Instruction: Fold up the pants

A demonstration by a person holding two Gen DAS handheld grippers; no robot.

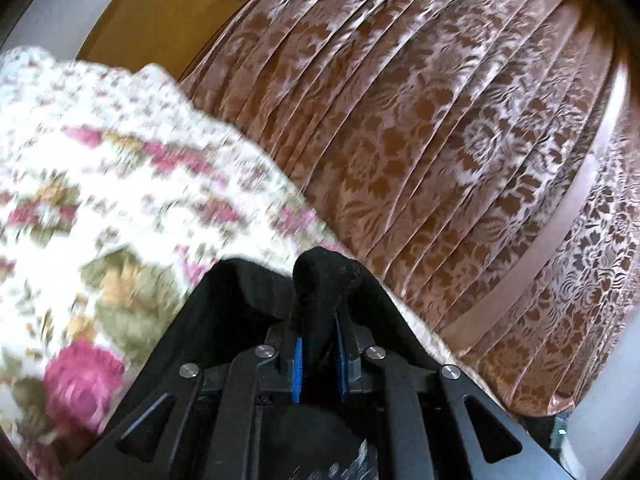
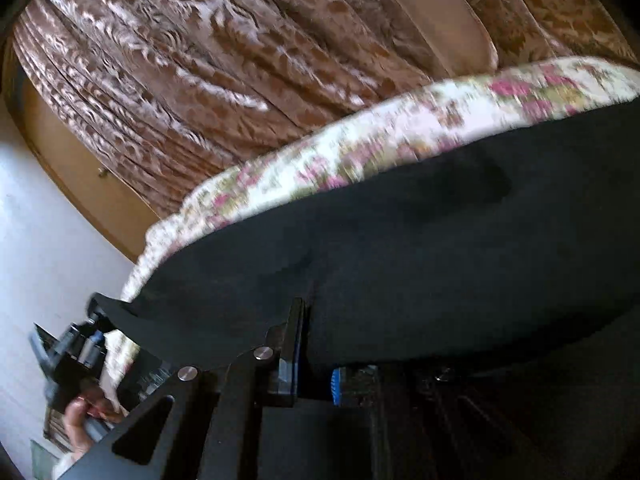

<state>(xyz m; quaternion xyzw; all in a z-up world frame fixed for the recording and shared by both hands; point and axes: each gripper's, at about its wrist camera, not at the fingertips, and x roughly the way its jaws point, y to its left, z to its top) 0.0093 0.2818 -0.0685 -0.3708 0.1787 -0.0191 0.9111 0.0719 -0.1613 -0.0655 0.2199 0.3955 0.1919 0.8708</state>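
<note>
The pants are black cloth. In the left wrist view my left gripper (image 1: 318,320) is shut on a bunched edge of the pants (image 1: 320,276), held above the floral bedspread (image 1: 100,184). In the right wrist view my right gripper (image 2: 316,344) is shut on another edge of the pants (image 2: 440,248), which stretch taut to the left, where the left gripper (image 2: 94,320) holds the far corner. The right finger of my right gripper is hidden under cloth. Both views are blurred.
A brown patterned pleated curtain (image 1: 440,140) hangs behind the bed (image 2: 360,152). A wooden door (image 1: 160,20) and a white wall (image 2: 48,200) stand to the left. The person's hand (image 2: 80,420) holds the left gripper.
</note>
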